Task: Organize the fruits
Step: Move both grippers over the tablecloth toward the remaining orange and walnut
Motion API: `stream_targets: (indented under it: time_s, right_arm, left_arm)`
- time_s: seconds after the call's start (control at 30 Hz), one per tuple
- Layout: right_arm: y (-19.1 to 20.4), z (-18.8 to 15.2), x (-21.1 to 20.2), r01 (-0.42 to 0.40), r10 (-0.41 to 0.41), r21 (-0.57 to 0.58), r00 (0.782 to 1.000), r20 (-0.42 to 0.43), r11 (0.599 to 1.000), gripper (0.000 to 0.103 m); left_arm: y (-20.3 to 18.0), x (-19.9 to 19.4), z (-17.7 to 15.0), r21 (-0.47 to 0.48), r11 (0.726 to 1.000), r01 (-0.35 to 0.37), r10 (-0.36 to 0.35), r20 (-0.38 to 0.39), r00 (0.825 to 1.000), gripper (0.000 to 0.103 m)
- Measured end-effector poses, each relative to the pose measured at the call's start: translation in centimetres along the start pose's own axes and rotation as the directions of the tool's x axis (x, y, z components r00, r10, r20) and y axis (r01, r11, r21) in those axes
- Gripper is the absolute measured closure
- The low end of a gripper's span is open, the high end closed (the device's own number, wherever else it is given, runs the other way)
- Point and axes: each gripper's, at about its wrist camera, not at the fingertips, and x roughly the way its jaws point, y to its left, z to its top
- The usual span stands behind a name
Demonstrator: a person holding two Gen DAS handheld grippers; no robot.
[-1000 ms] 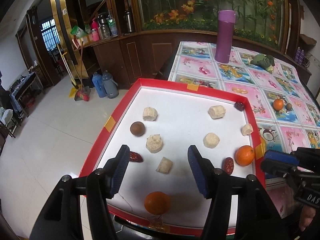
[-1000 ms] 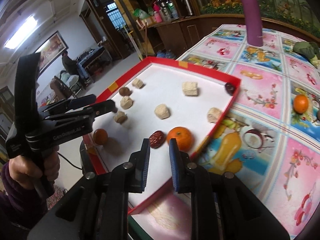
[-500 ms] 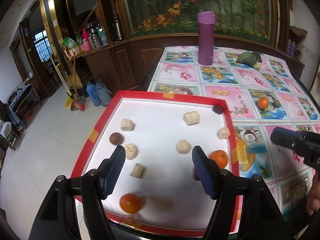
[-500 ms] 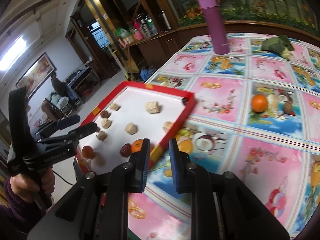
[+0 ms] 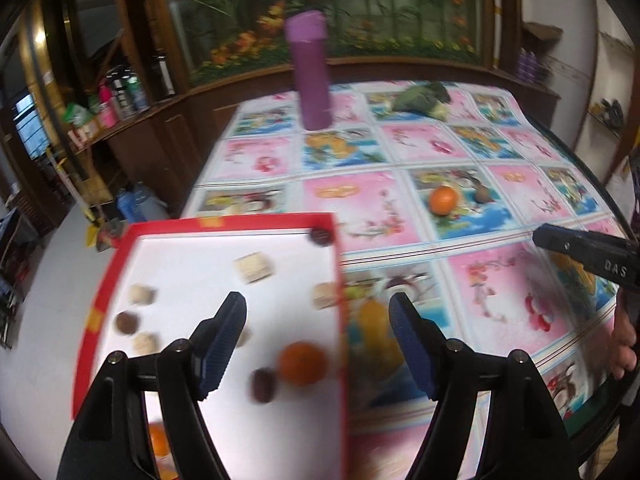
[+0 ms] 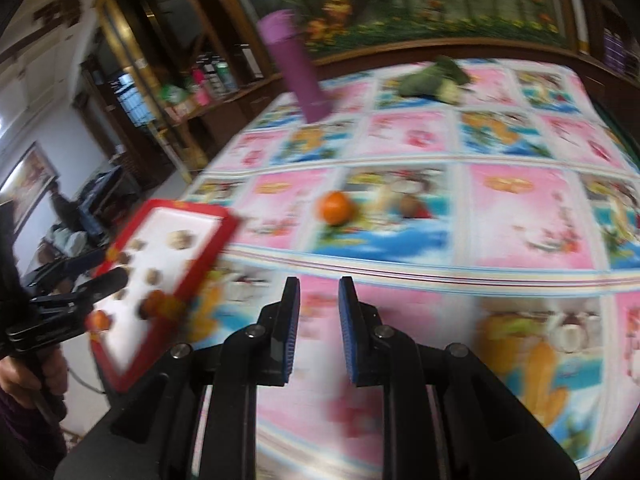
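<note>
Your left hand-held gripper (image 5: 318,340) hovers over the right edge of the red tray (image 5: 338,280), with its jaws wide apart and nothing between them. Your right hand-held gripper (image 6: 319,330) is above the flowered cloth of the bench (image 6: 520,216), to the right of the tray, and its jaws stand a little apart, with only a narrow gap, empty.

Inside the tray, near its right edge, an orange (image 5: 302,362) lies just beside a dark red date (image 5: 263,385). Another date (image 5: 320,235) sits in the far right corner of the tray. Pale chunks (image 5: 254,267) and a brown round fruit (image 5: 127,322) are spread over the white floor of the tray. One more orange (image 5: 158,440) is at the near edge, partly hidden behind your left gripper.

Outside the tray, well to the right on the cloth, a loose orange (image 6: 336,208) lies near a small brown fruit (image 6: 408,204). Beyond the tray a purple flask (image 5: 310,80) stands upright, and a green vegetable (image 5: 424,98) lies to its right.
</note>
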Motion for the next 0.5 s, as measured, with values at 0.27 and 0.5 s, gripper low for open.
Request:
stream_targets:
  time_s: [0.27,0.5]
  right_arm:
    - [-3.1,2.8,1.0,0.068,-0.069,0.033,0.997,0.020,0.997,0.038]
    - [-2.0,5.3,5.0,0.165,-0.164,-0.037,0.986,0.037,0.986,0.045]
  left_arm:
    - [-3.9,2.1,2.4,0.023,0.997,0.079,-0.078,-0.033,0.996,0.029]
    - [-4.5,3.7,3.6,0.027,0.997,0.079,-0.077,-0.065,0.995,0.029]
